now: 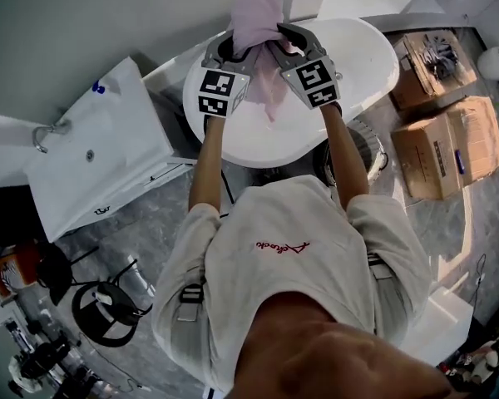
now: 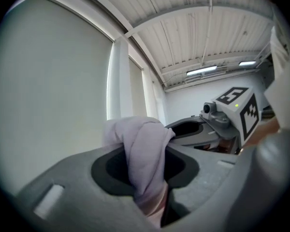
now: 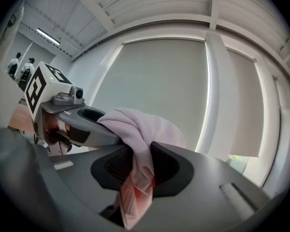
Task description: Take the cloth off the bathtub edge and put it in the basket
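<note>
Where cloth (image 1: 258, 15) bunches | left gripper (image 1: 231, 50) jaws pinch it | right gripper (image 1: 288, 40) likewise

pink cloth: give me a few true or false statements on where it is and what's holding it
1. Both the left gripper and the right gripper are clamped on the pink cloth. True.
2. The cloth lies flat along the rim of the bathtub. False: it is lifted and hangs bunched between the two grippers.
3. In the head view, cardboard boxes stand on the floor to the right of the tub. True.
4. The left gripper's jaws are empty. False: the left gripper view shows a fold of the cloth pinched between them.
</note>
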A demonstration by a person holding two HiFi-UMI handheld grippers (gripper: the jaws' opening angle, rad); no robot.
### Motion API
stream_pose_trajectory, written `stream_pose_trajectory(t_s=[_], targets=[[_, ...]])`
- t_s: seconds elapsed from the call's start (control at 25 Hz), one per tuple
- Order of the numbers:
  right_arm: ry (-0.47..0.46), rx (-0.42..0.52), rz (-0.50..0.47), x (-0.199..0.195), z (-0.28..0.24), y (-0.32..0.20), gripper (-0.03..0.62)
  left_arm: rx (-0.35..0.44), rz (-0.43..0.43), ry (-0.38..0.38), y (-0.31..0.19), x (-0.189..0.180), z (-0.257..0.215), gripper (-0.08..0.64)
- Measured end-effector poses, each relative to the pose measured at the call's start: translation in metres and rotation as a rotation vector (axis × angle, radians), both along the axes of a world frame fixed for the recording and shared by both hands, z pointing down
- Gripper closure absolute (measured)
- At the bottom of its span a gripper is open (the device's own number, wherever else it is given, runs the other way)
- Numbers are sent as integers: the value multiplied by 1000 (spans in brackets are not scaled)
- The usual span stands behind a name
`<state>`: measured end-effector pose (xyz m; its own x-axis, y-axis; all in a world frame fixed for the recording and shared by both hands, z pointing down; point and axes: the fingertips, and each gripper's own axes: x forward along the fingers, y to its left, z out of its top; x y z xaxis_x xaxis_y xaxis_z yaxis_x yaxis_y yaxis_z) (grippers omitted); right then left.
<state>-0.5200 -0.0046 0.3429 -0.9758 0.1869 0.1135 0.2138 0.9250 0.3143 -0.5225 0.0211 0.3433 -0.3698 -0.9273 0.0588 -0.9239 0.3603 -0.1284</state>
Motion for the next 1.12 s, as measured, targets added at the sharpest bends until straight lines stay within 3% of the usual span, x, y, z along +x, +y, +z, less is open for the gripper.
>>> stream_pose_trajectory(t_s=[0.32,0.56,1.12], targets=[[-19,12,284,66,-6,-84,486,12,287,-14,-85,59,-7,425],[-35,28,496,138,-13,-135,486,26,494,-15,-138,126,-15,426],[-56,49,787,296,-29,-225,486,47,778,-26,-233,278,-31,426]])
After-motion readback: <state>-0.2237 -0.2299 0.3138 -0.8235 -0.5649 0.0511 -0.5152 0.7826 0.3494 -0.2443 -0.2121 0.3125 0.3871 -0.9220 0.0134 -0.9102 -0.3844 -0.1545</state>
